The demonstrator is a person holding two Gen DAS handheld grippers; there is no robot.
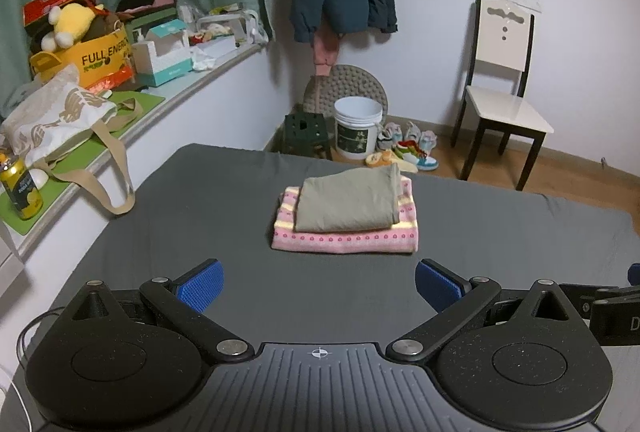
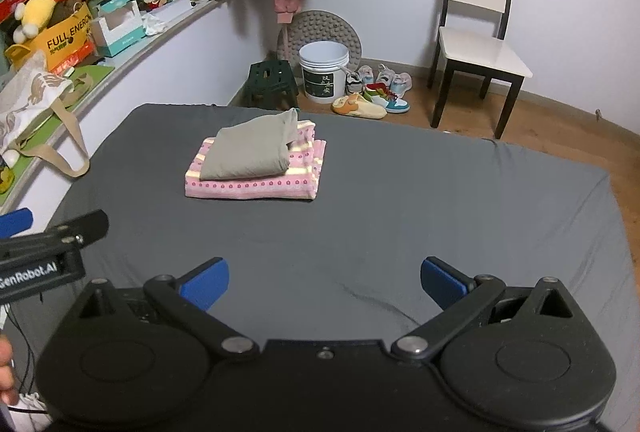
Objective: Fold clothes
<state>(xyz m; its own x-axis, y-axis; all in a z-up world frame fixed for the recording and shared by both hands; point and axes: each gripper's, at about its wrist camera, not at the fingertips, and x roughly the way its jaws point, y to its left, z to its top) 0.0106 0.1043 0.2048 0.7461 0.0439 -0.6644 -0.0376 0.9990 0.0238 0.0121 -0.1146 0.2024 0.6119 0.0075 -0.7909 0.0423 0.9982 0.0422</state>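
Olive-grey folded garment [image 1: 347, 202] sits squared on the folded pink patterned garment [image 1: 352, 240]; stack lies mid-bed toward the far edge of the grey bed sheet [image 1: 500, 232]. No loose clothes visible on the bed, so folding looks finished. Your left gripper [image 1: 319, 286] and right gripper [image 2: 325, 282] are spread wide, empty, near the bed's near edge.

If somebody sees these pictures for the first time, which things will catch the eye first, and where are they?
First comes the small stack in the middle of the dark bed: a folded olive garment lying on a folded pink towel. Next are the left gripper and the right gripper, both open and empty over the near part of the bed. Behind, a white chair stands by the wall, and a white bucket sits in the corner.
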